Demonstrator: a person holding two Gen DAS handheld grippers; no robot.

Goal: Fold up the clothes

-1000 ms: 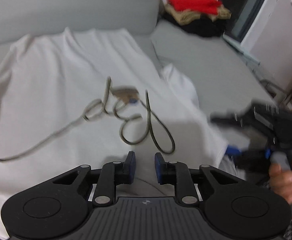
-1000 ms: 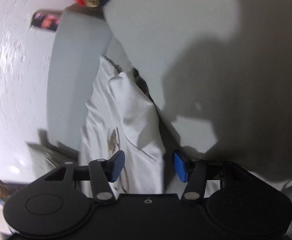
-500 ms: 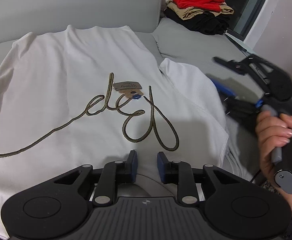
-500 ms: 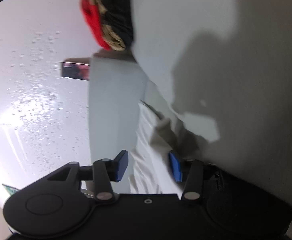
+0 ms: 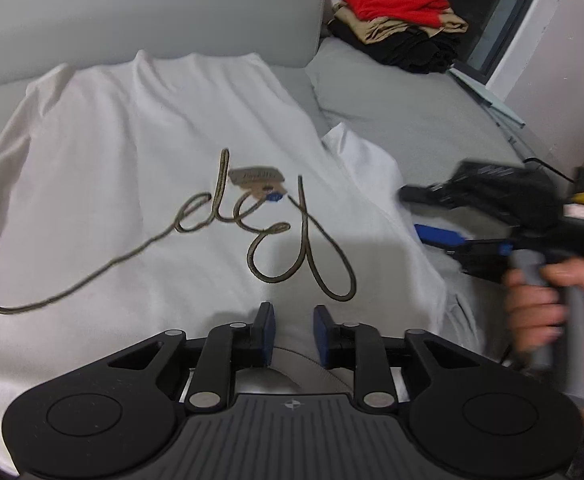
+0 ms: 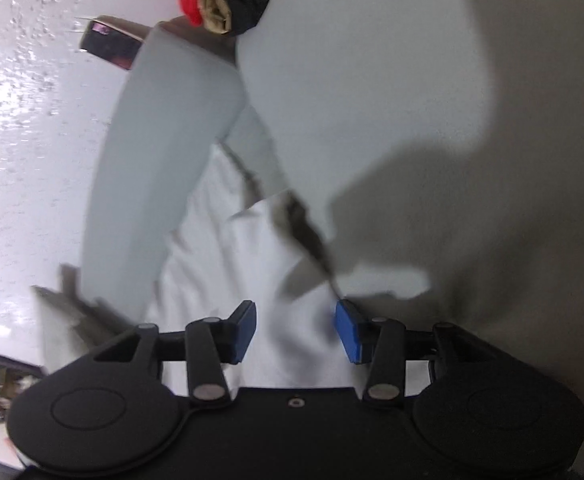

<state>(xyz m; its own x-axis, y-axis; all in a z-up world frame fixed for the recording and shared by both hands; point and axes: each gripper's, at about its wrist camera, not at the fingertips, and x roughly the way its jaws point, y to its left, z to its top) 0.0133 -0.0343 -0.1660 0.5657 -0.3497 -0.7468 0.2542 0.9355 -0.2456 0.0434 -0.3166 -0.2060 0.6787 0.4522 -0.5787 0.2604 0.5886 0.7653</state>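
A white cotton T-shirt with looping olive script (image 5: 163,184) lies spread flat on a grey sofa (image 5: 392,120), ready for folding; the left gripper (image 5: 292,330) hovers near its collar, jaws closing, grasping nothing; the right gripper (image 6: 296,330) opens over a sleeve, pads not pressing.

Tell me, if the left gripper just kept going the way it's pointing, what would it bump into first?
Most likely the white shirt spread on the grey sofa. The left gripper points down at the cloth just below the looping script; its jaws are closing, with nothing gripped. Depth is hard to judge.
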